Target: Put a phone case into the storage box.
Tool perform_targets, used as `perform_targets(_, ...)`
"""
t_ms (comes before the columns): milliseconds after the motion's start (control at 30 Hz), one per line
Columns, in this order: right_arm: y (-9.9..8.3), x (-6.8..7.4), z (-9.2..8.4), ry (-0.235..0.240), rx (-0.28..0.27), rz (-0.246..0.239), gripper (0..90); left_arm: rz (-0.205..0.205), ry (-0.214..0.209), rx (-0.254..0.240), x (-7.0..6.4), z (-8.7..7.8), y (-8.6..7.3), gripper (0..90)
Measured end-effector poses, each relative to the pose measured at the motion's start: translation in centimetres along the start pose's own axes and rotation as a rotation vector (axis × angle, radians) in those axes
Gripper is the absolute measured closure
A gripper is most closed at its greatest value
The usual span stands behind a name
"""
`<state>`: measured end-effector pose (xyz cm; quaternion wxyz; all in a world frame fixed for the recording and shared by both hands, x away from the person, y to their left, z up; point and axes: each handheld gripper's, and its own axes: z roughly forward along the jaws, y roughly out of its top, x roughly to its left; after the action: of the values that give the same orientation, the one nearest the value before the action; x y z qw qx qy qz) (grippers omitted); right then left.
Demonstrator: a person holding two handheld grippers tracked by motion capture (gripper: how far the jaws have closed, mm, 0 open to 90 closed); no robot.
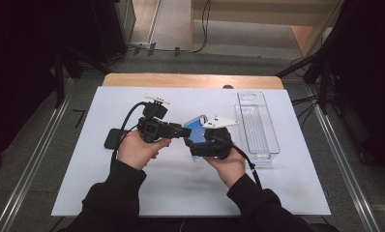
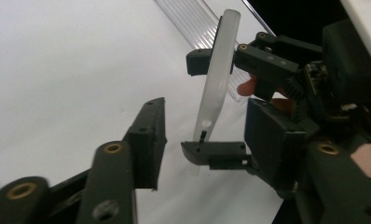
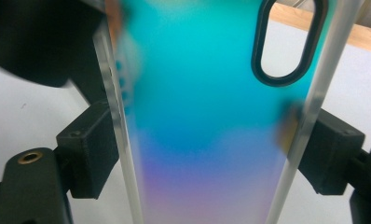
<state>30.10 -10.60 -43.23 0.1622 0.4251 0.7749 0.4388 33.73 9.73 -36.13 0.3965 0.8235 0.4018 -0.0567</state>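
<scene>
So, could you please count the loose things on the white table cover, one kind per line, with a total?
Phone case, blue-to-purple, held in the right claw: 1
Black phone lying flat: 1
Clear plastic tray: 1
Total: 3

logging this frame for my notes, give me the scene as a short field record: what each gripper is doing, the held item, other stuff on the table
held item: phone case, blue-to-purple with clear edges
right gripper: shut on phone case, pads on its two long edges
left gripper: open, jaws beside the case, not gripping it
other items: black phone lying flat at left; clear tray at right
surface: white table
</scene>
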Motion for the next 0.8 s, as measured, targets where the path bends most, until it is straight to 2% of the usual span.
perform_targets(67,0.0,-0.3,0.0,0.007,0.002,0.005,15.4,0.04,-0.002,-0.018,-0.1,-0.2,-0.1,41.0)
perform_targets(167,0.0,-0.8,0.0,0.024,0.011,0.019,15.4,0.09,0.006,-0.016,-0.3,-0.4,-0.4,37.8)
perform_targets(267,-0.1,-1.3,0.0,0.044,0.016,0.019,15.4,0.121,-0.009,-0.007,-0.1,-0.4,-0.6,37.0)
perform_targets(367,0.0,-2.0,-0.3,0.074,0.01,0.015,15.4,0.148,-0.045,0.011,0.2,-0.4,-0.9,33.9)
perform_targets(400,0.0,-2.0,-0.3,0.074,0.01,0.015,15.4,0.163,-0.045,0.012,0.4,-0.4,-1.0,33.9)
perform_targets(500,0.1,-2.6,-0.4,0.114,0.028,0.011,15.4,0.204,-0.045,0.003,0.7,-0.5,-1.7,33.9)
perform_targets(567,0.1,-2.9,-0.4,0.121,0.041,0.012,15.4,0.223,-0.047,0.002,0.9,-0.4,-2.1,30.8)
perform_targets(667,0.1,-3.3,-0.5,0.152,0.037,0.031,15.5,0.23,-0.065,0.01,1.3,-0.1,-2.9,30.7)
perform_targets(733,0.2,-3.4,-0.6,0.157,0.033,0.015,15.4,0.253,-0.065,0.027,1.5,0.3,-3.4,30.7)
perform_targets(800,0.2,-3.4,-0.8,0.152,0.033,-0.004,15.5,0.263,-0.054,0.023,1.5,0.5,-3.9,30.7)
